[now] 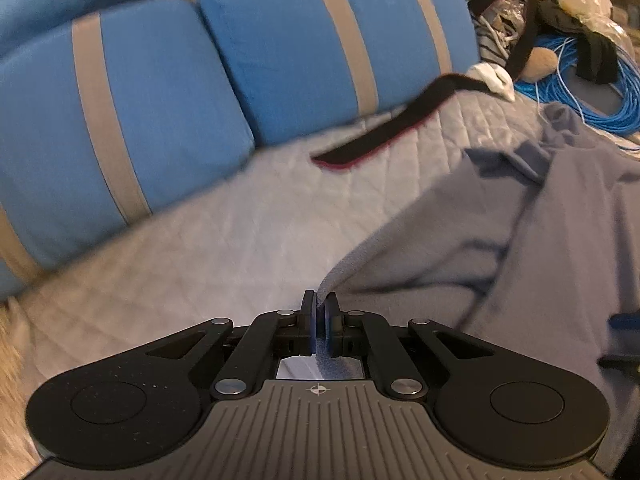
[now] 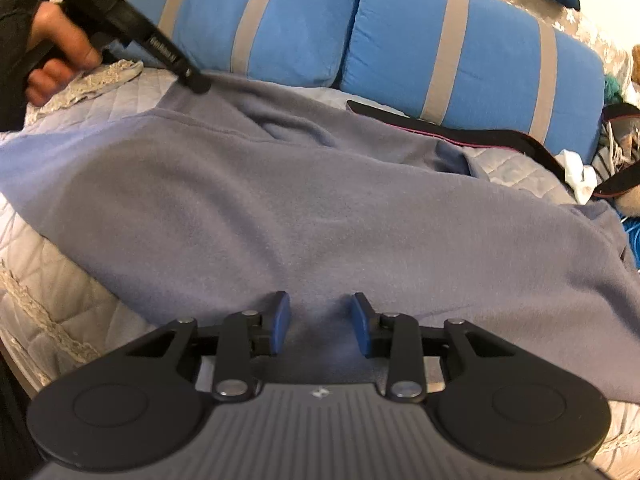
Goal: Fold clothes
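A grey-blue fleece garment [image 2: 320,200] lies spread across a pale quilted bedspread [image 1: 200,248]. My left gripper [image 1: 320,300] is shut on a thin edge of this garment [image 1: 500,240], which rises from the pads and drapes away to the right. The right wrist view shows that same left gripper [image 2: 198,84], held by a hand [image 2: 60,52], at the garment's far left corner. My right gripper [image 2: 321,304] sits low over the near hem. Its blue pads [image 2: 282,320] stand apart, with flat fabric between them that looks unpinched.
Blue cushions with grey stripes [image 2: 460,40] line the back of the bed. A black strap with a red edge [image 1: 384,128] lies just beyond the garment. At the right are a white cloth [image 1: 494,76], coiled blue cable [image 1: 592,92] and piled clutter [image 1: 520,0].
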Tool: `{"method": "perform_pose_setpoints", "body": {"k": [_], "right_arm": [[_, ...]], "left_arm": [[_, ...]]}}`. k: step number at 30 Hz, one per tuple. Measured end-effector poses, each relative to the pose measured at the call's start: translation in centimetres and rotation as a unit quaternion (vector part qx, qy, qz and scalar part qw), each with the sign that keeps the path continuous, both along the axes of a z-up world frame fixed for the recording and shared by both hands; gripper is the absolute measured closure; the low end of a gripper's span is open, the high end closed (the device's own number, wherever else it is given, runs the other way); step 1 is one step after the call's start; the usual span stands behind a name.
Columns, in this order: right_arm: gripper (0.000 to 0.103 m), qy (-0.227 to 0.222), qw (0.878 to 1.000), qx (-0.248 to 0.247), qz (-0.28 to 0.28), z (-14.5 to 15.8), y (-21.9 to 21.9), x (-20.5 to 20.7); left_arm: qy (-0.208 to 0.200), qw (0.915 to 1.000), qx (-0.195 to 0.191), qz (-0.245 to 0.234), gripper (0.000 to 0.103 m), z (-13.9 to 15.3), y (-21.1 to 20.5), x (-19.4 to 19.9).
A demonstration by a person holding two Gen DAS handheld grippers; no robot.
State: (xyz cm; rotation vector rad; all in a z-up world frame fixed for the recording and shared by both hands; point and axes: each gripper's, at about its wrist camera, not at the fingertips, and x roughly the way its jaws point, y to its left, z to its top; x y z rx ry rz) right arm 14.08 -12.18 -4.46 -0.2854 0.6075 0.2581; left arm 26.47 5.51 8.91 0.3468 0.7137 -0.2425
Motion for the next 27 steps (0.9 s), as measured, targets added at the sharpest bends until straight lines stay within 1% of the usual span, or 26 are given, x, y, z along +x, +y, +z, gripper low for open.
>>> {"method": "perform_pose_setpoints", "body": {"k": [5, 7, 9, 10, 12, 15, 19, 22, 24, 26, 27], "right_arm": [[0.076, 0.000, 1.000, 0.001, 0.001, 0.0, 0.1, 0.1], [0.076, 0.000, 1.000, 0.002, 0.001, 0.0, 0.1, 0.3], [0.076, 0.001, 1.000, 0.006, 0.000, 0.0, 0.0, 0.3], [0.076, 0.001, 1.000, 0.007, 0.001, 0.0, 0.0, 0.3], [0.075, 0.002, 1.000, 0.011, 0.001, 0.0, -0.1, 0.3], [0.073, 0.002, 1.000, 0.012, 0.002, 0.1, -0.1, 0.2], [0.071, 0.003, 1.000, 0.015, 0.004, 0.2, -0.3, 0.2], [0.071, 0.002, 1.000, 0.013, 0.004, 0.2, -0.2, 0.2], [0.071, 0.002, 1.000, 0.012, 0.005, 0.2, -0.2, 0.2], [0.068, 0.002, 1.000, 0.010, 0.005, 0.3, -0.2, 0.2], [0.064, 0.002, 1.000, 0.009, 0.004, 0.3, -0.1, 0.2]], "left_arm": [[-0.069, 0.9971, 0.033, -0.008, 0.100, 3.3, -0.4, 0.5], [-0.109, 0.9921, 0.060, -0.015, 0.100, 4.3, -1.1, 0.2], [-0.152, 0.9843, 0.086, -0.025, 0.100, 5.2, -2.0, -0.6], [-0.167, 0.9810, 0.093, -0.031, 0.100, 5.5, -2.5, -1.1], [-0.180, 0.9766, 0.106, -0.052, 0.099, 5.6, -3.7, -2.4], [-0.170, 0.9705, 0.139, -0.099, 0.099, 4.3, -5.7, -4.9], [-0.134, 0.9660, 0.159, -0.154, 0.099, 1.0, -7.8, -8.7], [-0.108, 0.9628, 0.175, -0.176, 0.099, -1.4, -9.0, -11.1], [-0.084, 0.9623, 0.177, -0.189, 0.099, -2.6, -9.5, -12.1], [-0.066, 0.9614, 0.178, -0.199, 0.099, -3.9, -9.5, -13.1], [-0.057, 0.9609, 0.178, -0.204, 0.099, -4.6, -9.7, -13.5]]}}
